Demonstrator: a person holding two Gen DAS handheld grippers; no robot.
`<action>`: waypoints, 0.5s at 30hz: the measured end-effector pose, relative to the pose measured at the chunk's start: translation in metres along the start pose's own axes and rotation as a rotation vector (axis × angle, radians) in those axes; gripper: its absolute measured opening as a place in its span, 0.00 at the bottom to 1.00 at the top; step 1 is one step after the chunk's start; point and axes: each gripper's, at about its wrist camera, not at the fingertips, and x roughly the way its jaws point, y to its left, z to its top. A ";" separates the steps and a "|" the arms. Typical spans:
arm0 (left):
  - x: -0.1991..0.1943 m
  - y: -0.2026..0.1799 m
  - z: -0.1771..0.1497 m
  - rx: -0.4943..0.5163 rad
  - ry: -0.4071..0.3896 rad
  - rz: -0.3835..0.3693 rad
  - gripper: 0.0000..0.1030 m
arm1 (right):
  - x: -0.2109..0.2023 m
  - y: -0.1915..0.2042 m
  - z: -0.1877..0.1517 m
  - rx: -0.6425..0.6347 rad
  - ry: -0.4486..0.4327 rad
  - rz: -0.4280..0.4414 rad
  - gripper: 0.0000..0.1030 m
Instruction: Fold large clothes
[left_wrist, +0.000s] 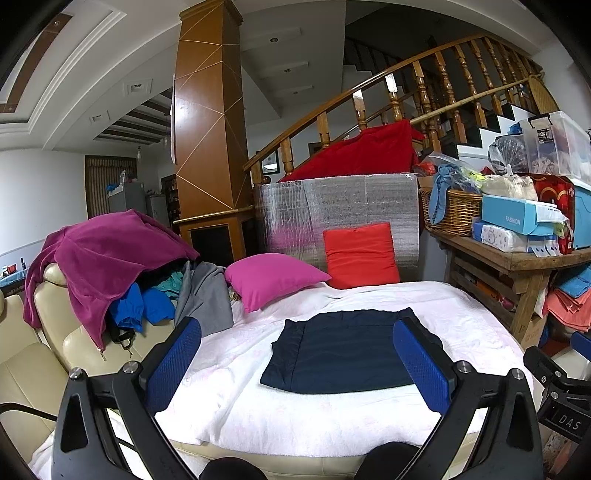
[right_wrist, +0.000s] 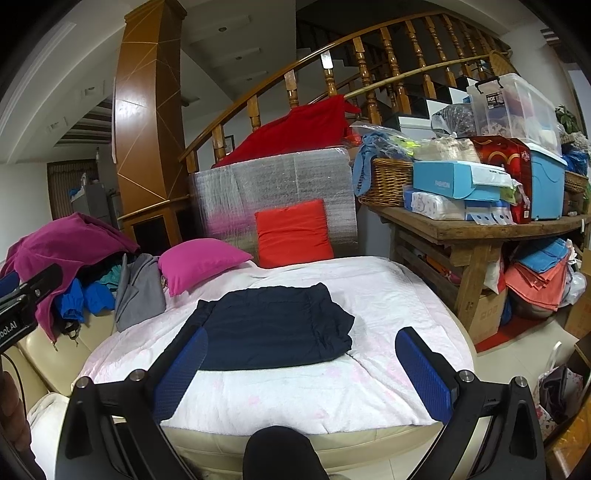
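Note:
A dark navy garment (left_wrist: 343, 350) (right_wrist: 275, 326) lies folded into a flat rectangle on the white quilt (left_wrist: 280, 417) (right_wrist: 384, 314). My left gripper (left_wrist: 297, 328) hovers open above the quilt's near edge, its blue pads either side of the garment in view, holding nothing. My right gripper (right_wrist: 303, 336) is also open and empty, held back from the garment's near edge. A heap of unfolded clothes (left_wrist: 110, 273) (right_wrist: 74, 266) in magenta, blue and grey sits on the cream sofa at the left. The right gripper's body shows at the left wrist view's right edge.
A pink cushion (left_wrist: 273, 278) and a red cushion (left_wrist: 360, 254) lean at the quilt's far side against a silver foil panel (left_wrist: 340, 214). A cluttered wooden table (right_wrist: 480, 225) with basket and boxes stands at the right. Stair railing (right_wrist: 369, 66) rises behind.

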 end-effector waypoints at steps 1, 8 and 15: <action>0.000 0.000 0.000 0.000 0.000 0.000 1.00 | 0.000 0.000 0.000 0.000 -0.001 -0.001 1.00; -0.001 0.001 0.000 -0.002 -0.001 0.003 1.00 | 0.001 0.000 0.001 -0.002 -0.001 0.000 1.00; 0.001 0.002 -0.001 -0.003 0.005 0.006 1.00 | 0.001 0.001 0.001 -0.005 0.002 0.001 1.00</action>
